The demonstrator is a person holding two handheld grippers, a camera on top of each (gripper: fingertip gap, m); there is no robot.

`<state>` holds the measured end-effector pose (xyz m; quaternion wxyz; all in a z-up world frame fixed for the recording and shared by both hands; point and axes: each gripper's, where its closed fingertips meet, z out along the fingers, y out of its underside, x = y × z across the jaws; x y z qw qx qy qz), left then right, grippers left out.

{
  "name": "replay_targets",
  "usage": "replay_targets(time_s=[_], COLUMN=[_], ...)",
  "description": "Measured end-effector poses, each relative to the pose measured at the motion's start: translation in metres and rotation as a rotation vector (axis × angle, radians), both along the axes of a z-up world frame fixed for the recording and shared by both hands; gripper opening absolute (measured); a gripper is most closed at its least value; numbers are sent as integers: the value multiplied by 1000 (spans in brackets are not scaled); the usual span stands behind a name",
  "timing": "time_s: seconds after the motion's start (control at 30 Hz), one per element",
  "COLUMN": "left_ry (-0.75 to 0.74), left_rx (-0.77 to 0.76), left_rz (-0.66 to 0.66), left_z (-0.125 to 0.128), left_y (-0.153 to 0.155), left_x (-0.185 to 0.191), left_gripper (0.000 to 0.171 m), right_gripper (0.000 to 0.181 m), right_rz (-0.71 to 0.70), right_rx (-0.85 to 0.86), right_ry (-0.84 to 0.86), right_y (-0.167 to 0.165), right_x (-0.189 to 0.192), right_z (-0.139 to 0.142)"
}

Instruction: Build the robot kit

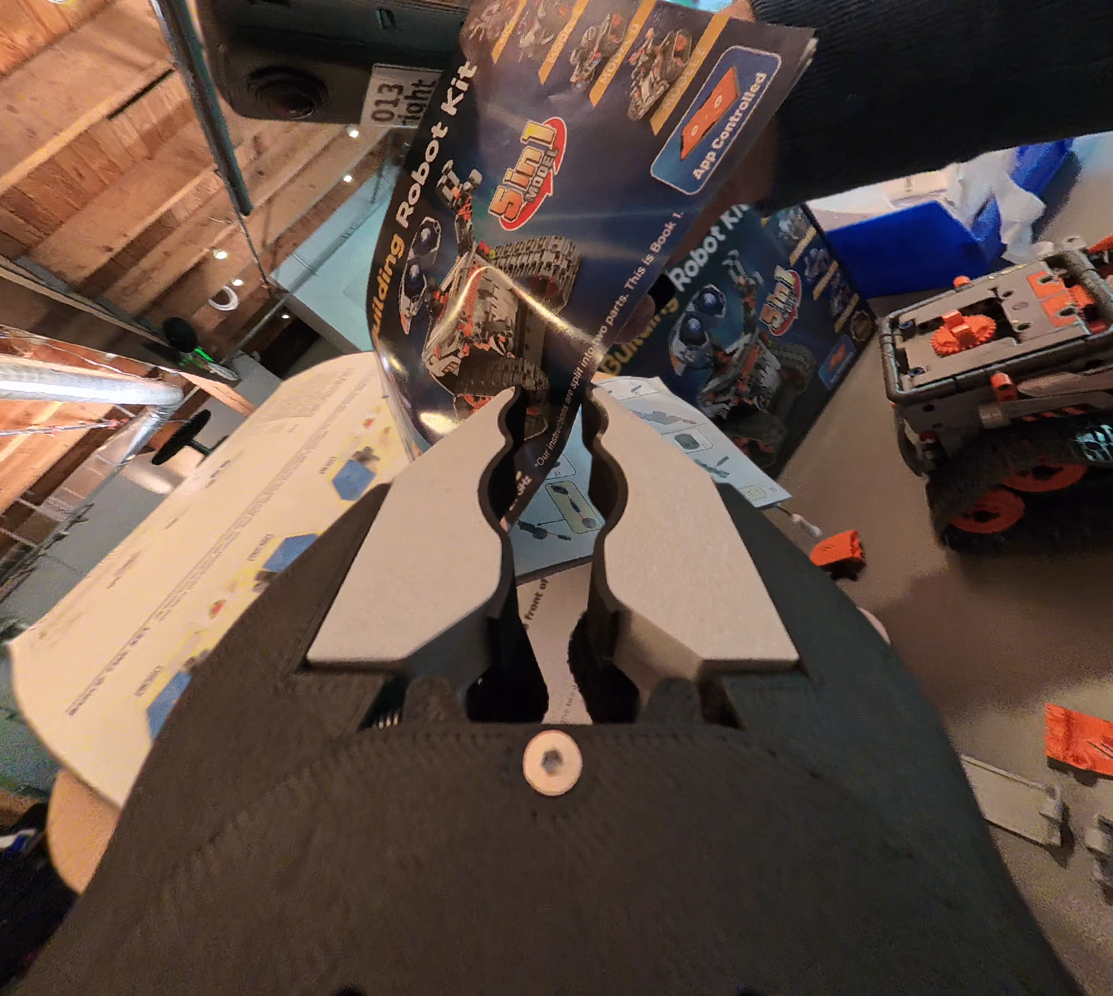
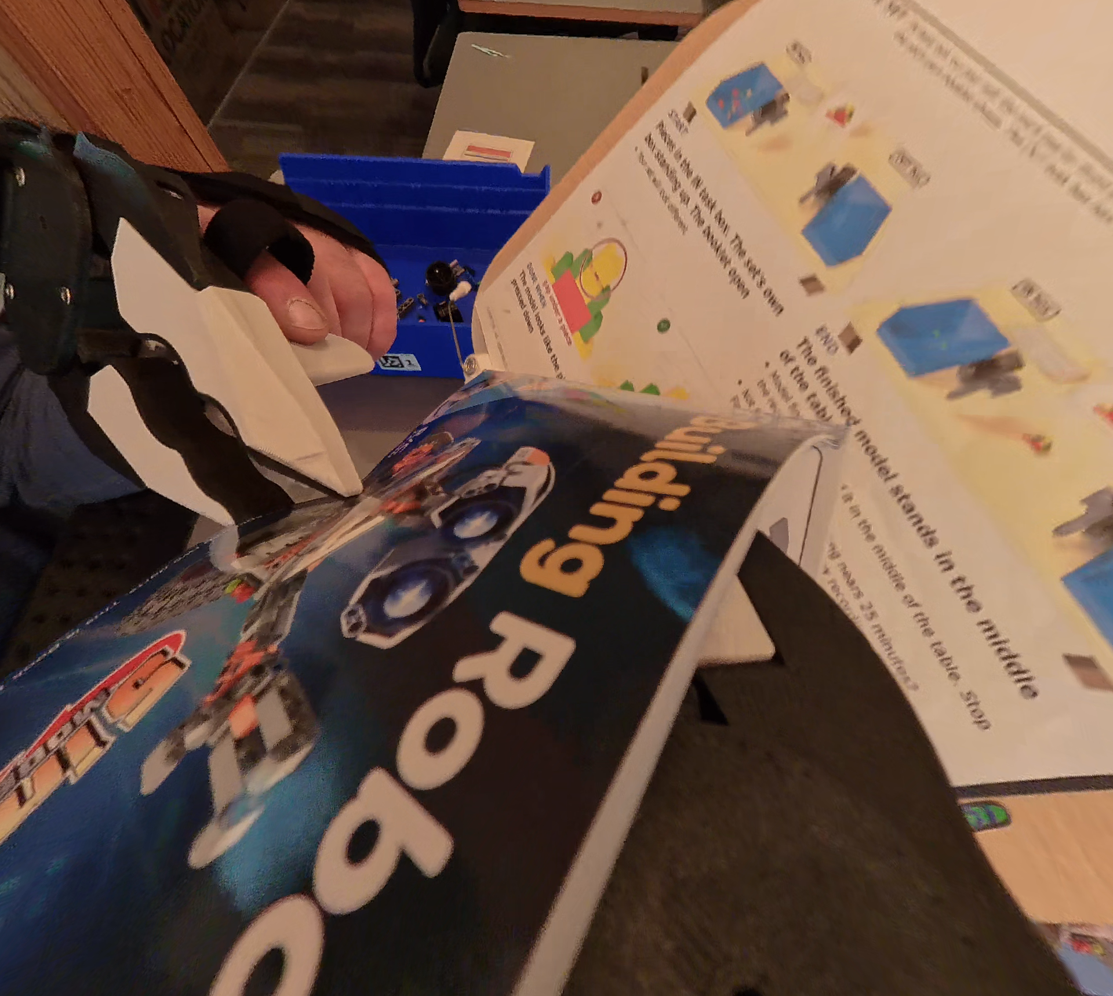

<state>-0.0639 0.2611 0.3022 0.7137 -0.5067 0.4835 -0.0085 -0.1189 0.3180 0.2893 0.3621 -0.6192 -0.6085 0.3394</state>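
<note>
A glossy dark-blue instruction booklet (image 1: 542,184) is lifted off the table and bends in the air. My left gripper (image 1: 555,398) is shut on its lower edge, and the cover runs up between the two pale fingers. The right wrist view shows the same grip from the side (image 2: 295,503), with a hand behind it. There the booklet (image 2: 421,696) lies across my right gripper and hides its fingertips; only the base of one finger (image 2: 741,630) shows. The right gripper's camera housing (image 1: 289,57) and a dark sleeve (image 1: 933,33) sit behind the booklet's top.
A large printed sheet (image 1: 180,575) lies on the round wooden table (image 2: 1024,846). The kit's box (image 1: 753,340) stands behind it. A grey and orange tracked model (image 1: 1012,395) is at the right. Loose orange parts (image 1: 837,548) are nearby. A blue bin (image 2: 421,244) holds small parts.
</note>
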Motion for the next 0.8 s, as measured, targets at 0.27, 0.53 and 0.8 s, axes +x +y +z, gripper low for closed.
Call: replay_targets(time_s=[0.27,0.53,0.8], left_ry=[-62,5,-8], left_rx=[17,-85,-107], left_rz=[101,227,216], left_z=[3,-63,-71], left_y=[7,11,14], left_x=[-46,-76,-59], left_gripper=[15,18,17], right_gripper=[0,0,5], right_rz=[42,263,212], right_rx=[228,292,123], right_ry=[-71,-238,-292], right_y=[8,1,3], right_x=[-46,-88,-66], right_z=[16,-54,-71])
